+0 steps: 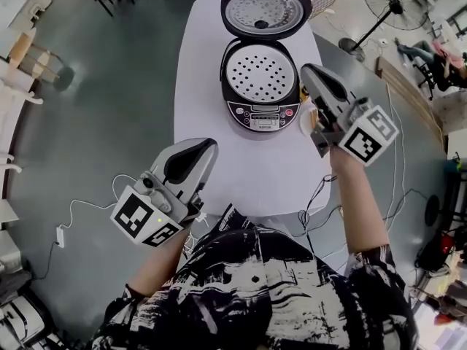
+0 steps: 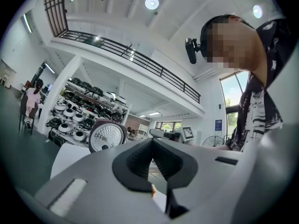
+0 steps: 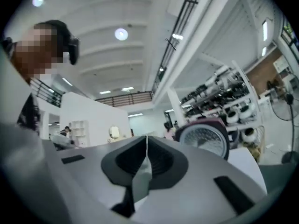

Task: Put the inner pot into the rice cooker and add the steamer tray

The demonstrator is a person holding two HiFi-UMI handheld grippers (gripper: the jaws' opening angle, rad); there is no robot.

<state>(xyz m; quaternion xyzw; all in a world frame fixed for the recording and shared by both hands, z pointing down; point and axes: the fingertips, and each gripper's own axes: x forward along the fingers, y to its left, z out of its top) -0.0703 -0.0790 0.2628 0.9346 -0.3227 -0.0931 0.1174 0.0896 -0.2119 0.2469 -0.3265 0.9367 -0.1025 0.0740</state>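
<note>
**Over the white surface: tray seated, both grippers empty**

Left gripper (image 1: 206, 148) hangs at the near edge of the surface (image 1: 219, 162), jaws together on nothing, well out of the way. Rice cooker (image 1: 260, 93) stands mid-surface with lid (image 1: 266, 9) up. The steamer tray (image 1: 259, 74) sits in its mouth and hides any inner pot. Right gripper (image 1: 308, 71) hovers just beside the cooker, jaws pressed together and empty. Task looks done, so neither needs a grip.

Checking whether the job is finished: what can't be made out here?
Inner pot: head view, covered by the steamer tray.
Cooker body: hidden behind the left gripper and right gripper in their own views; only the lid shows.
Panel print: head view, too small.
</note>
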